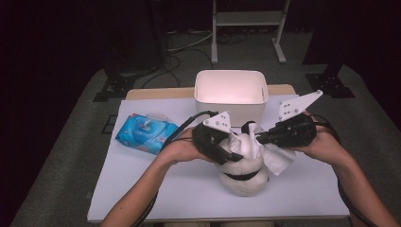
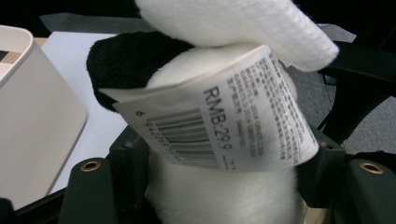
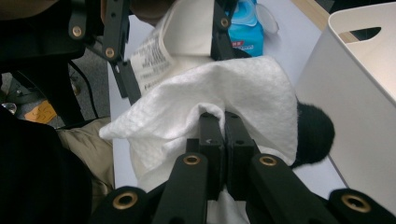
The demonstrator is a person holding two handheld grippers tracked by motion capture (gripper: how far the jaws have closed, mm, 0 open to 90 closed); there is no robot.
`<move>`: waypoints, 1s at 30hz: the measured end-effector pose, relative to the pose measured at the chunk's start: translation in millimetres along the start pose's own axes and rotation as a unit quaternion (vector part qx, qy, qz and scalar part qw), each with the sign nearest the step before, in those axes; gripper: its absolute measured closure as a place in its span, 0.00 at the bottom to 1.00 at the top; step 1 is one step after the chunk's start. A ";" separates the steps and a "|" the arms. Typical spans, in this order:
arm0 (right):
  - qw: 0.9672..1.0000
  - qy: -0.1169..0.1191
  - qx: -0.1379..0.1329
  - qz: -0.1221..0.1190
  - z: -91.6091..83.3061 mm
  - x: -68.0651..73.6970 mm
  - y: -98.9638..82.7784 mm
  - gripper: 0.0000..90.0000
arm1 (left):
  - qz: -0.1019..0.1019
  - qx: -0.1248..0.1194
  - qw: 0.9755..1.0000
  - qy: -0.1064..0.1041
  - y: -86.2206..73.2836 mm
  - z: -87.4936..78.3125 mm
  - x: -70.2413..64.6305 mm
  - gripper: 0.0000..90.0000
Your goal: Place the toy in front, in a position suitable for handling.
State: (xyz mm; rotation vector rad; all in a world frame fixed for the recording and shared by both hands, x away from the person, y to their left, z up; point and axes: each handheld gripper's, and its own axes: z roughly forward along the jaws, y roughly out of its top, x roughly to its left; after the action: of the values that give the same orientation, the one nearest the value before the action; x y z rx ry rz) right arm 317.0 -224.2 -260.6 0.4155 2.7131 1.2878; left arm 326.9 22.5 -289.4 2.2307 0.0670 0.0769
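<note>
Left tool: clamps plush panda, steadying it | Right tool: pinches wet wipe to clean it

Plush toy's paper tag: "RMB:29.9", barcode.

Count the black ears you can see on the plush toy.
1. In the right gripper view one black ear sticks out beside the wet wipe draped on the plush toy, toward the white bin. A second ear may be hidden under the wipe.
</note>
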 end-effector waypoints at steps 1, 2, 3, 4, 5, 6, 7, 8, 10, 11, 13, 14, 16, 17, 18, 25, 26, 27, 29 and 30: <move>1.000 0.000 0.007 -0.003 0.9 0.5 1.0 0.97 | 0.003 0.005 1.000 0.001 1.7 1.6 -0.7 0.34; 1.000 0.000 0.007 -0.003 0.9 0.5 1.0 0.97 | 0.003 0.005 1.000 0.001 1.7 1.6 -0.7 0.34; 1.000 -0.001 0.009 -0.004 1.6 0.5 0.7 0.97 | 0.005 0.006 1.000 0.000 1.9 2.2 -0.5 0.33; 1.000 0.002 0.012 0.000 1.8 0.3 -0.2 0.97 | 0.004 0.005 1.000 0.001 2.0 2.6 -0.6 0.33; 1.000 0.000 0.019 0.001 3.0 0.0 -2.1 0.97 | 0.001 0.005 1.000 0.002 2.2 4.6 -0.5 0.28; 1.000 0.000 0.019 0.001 3.0 0.0 -2.1 0.97 | 0.001 0.005 1.000 0.002 2.2 4.6 -0.5 0.26; 1.000 0.001 0.024 0.000 4.0 -0.5 -3.4 0.97 | -0.002 0.006 1.000 0.003 2.4 5.5 -0.5 0.26; 1.000 0.000 0.030 0.001 5.3 -0.7 -4.7 0.97 | -0.003 0.006 1.000 0.005 2.5 6.0 -0.2 0.23; 0.999 -0.002 0.034 0.005 6.0 -2.3 -7.8 0.97 | -0.004 0.001 1.000 0.006 2.3 6.2 -0.1 0.22; 0.999 -0.003 0.035 0.009 4.9 -3.3 -10.0 0.97 | -0.006 -0.003 1.000 0.009 2.5 4.5 -0.3 0.21; 0.999 -0.005 0.040 0.010 3.9 -3.9 -12.7 0.97 | -0.006 -0.005 1.000 0.009 2.9 1.8 -0.6 0.21; 0.999 -0.005 0.040 0.010 3.9 -3.9 -12.7 0.97 | -0.006 -0.005 1.000 0.009 2.9 1.8 -0.6 0.21; 0.999 -0.009 0.041 0.014 2.0 -4.5 -16.0 0.97 | -0.005 -0.003 1.000 0.012 2.4 -1.1 -0.1 0.21; 0.999 -0.010 0.042 0.018 0.6 -4.8 -18.2 0.97 | -0.007 -0.002 1.000 0.016 1.9 -2.0 0.0 0.21; 0.999 -0.011 0.042 0.020 -0.3 -4.9 -19.6 0.97 | -0.009 -0.003 1.000 0.019 1.0 -3.1 0.5 0.20; 0.999 -0.013 0.040 0.030 -5.7 -5.4 -30.4 0.97 | -0.015 -0.005 1.000 0.025 -8.1 -9.6 1.5 0.20; 0.999 -0.013 0.040 0.030 -5.7 -5.4 -30.4 0.97 | -0.015 -0.005 1.000 0.025 -8.1 -9.6 1.5 0.20; 0.998 -0.016 0.044 0.030 -6.8 -5.3 -31.2 0.97 | -0.016 -0.003 1.000 0.027 -9.8 -10.1 1.7 0.20; 0.998 -0.018 0.047 0.032 -8.3 -5.8 -32.9 0.97 | -0.024 0.003 0.999 0.027 -16.7 -9.7 3.1 0.20; 0.998 -0.018 0.047 0.032 -8.3 -5.8 -32.9 0.97 | -0.024 0.003 0.999 0.027 -16.7 -9.7 3.1 0.20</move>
State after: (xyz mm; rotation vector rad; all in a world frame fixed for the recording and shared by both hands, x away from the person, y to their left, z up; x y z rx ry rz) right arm 314.2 -251.8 -280.9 0.5330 2.7585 1.1593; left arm 328.9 40.6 -296.5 2.2309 0.1494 0.1101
